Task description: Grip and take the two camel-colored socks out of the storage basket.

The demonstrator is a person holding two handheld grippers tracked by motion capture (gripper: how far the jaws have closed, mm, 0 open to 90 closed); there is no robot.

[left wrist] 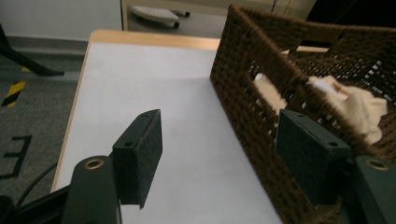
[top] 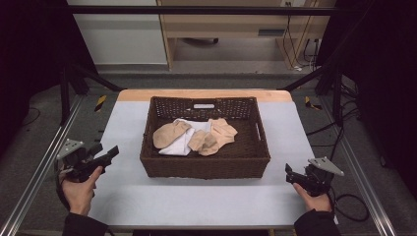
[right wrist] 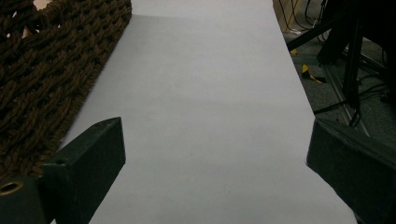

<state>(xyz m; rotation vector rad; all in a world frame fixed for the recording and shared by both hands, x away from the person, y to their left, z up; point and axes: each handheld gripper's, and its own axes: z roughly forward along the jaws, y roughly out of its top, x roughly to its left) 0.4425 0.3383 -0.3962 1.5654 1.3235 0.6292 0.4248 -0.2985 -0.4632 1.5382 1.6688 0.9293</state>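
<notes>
Fingers of both grippers stand wide apart with nothing between them. In the left gripper view the two black pads (left wrist: 140,156) frame bare white table (left wrist: 154,93), the right-hand pad lying in front of the basket's woven wall without touching it. In the right gripper view the pads (right wrist: 88,163) sit at the lower corners of the frame, white table surface between them and the basket wall running up the left edge.

Seen from the high view, the left gripper (top: 105,156) is at the lower left of the frame, held by a hand (top: 78,189) near the table's left edge; its jaws point toward the upper right, at the basket's near left corner, and stop short of it. At the lower right is the right gripper (top: 291,175), held by the other hand (top: 314,200), jaws pointing left and slightly up toward the basket's near right corner — also apart from it.

Occupying the centre of the frame, the dark brown wicker basket (top: 204,167) is rectangular, its long axis running left to right across the picture, with a handle slot in its far wall. Inside lies a small heap of socks: a tan sock (top: 167,133) at the left, its length slanting from lower left to upper right; a white sock (top: 183,142) beneath and between the others; and more tan socks (top: 216,135) bunched at the right — how many there, I cannot tell.
</notes>
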